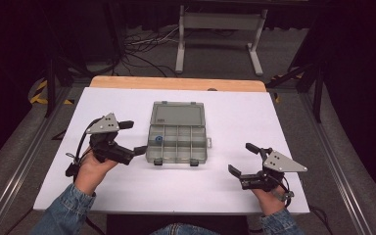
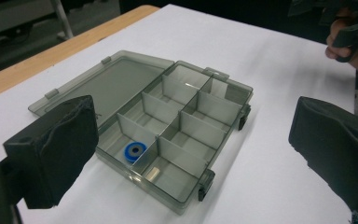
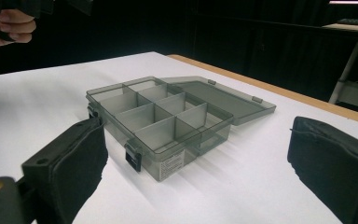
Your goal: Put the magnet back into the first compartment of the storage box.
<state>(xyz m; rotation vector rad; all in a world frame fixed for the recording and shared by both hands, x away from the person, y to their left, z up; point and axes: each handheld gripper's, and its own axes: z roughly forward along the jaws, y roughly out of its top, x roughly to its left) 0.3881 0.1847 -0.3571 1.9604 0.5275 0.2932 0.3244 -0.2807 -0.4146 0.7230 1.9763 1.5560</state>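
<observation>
A smoky clear compartment box point(image 1: 203, 147) lies in the middle of the white table with its lid point(image 1: 177, 115) folded flat away from me. A small blue ring point(image 1: 158, 139) rests in the box's left-hand compartment, and it is plain in the left gripper view as the blue ring point(image 2: 134, 150). My left gripper point(image 1: 136, 137) hovers just left of the box, open, its fingers apart with nothing between them. My right gripper point(image 1: 241, 158) sits open near the table's front right, well clear of the box point(image 3: 168, 161). The other compartments look empty.
The white table top point(image 1: 284, 117) ends in a wooden strip point(image 1: 176, 83) at the far side. Beyond it stand a metal frame point(image 1: 220, 29) and loose cables point(image 1: 142, 46) on the floor. Dark rails run along both sides of the table.
</observation>
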